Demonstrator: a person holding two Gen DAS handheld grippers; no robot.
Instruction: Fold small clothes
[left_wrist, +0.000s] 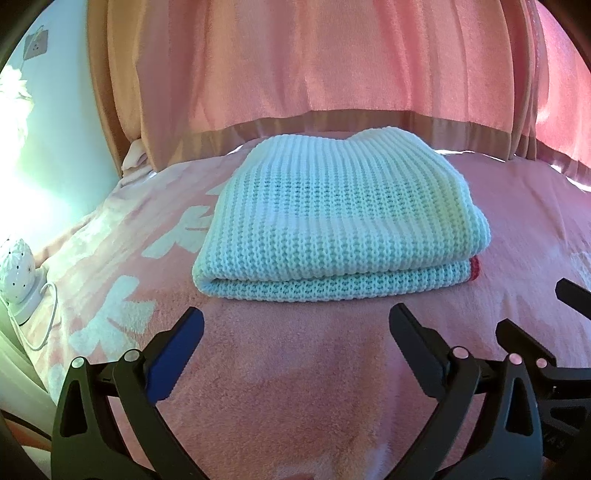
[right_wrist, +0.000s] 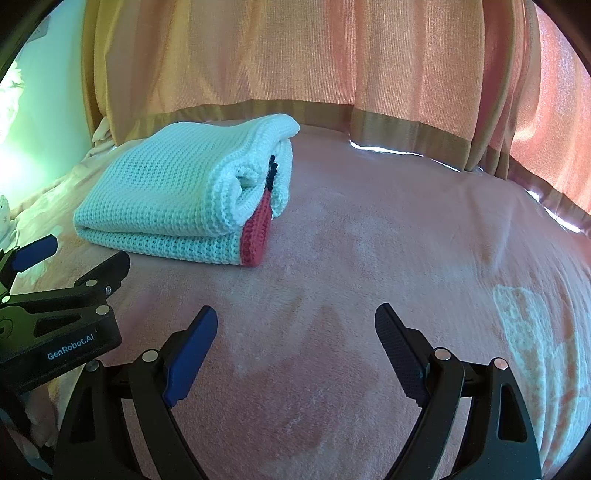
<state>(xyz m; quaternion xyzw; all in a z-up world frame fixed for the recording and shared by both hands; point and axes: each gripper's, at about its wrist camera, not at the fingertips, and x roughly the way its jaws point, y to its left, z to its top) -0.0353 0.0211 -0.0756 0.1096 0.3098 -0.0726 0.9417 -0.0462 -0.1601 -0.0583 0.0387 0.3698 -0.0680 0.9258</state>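
A pale mint knitted garment (left_wrist: 343, 218) lies folded into a thick rectangular bundle on a pink blanket (left_wrist: 295, 387) patterned with white flowers. Taking the garment as the landmark, the left gripper (left_wrist: 295, 325) hovers just in front of the garment's near folded edge, its jaws spread wide and holding nothing; one blue-padded finger (left_wrist: 173, 362) sits toward the garment's near left corner and a black finger (left_wrist: 417, 350) toward its near right corner. Neither finger touches the knit.

In the right wrist view the garment (right_wrist: 166, 195) sits ahead and to the left of the right gripper (right_wrist: 295, 325), well apart from it. That gripper's jaws also stand wide open and empty above bare blanket (right_wrist: 369, 258). The garment's right end shows its layers rolled over one another, with a red knitted band (right_wrist: 256, 236) along the lower corner and a small dark trim (right_wrist: 272, 171) above it. The left gripper's body (right_wrist: 62, 325), marked GenRobot.AI, appears near the garment's front left corner.

Behind the garment hangs a pink curtain (left_wrist: 332, 66) with a brownish hem. Far to the garment's left, a white perforated lamp (left_wrist: 18, 273) with a white cable (left_wrist: 50, 321) rests at the blanket's edge, and a wall socket (left_wrist: 36, 44) is mounted high on the pale wall
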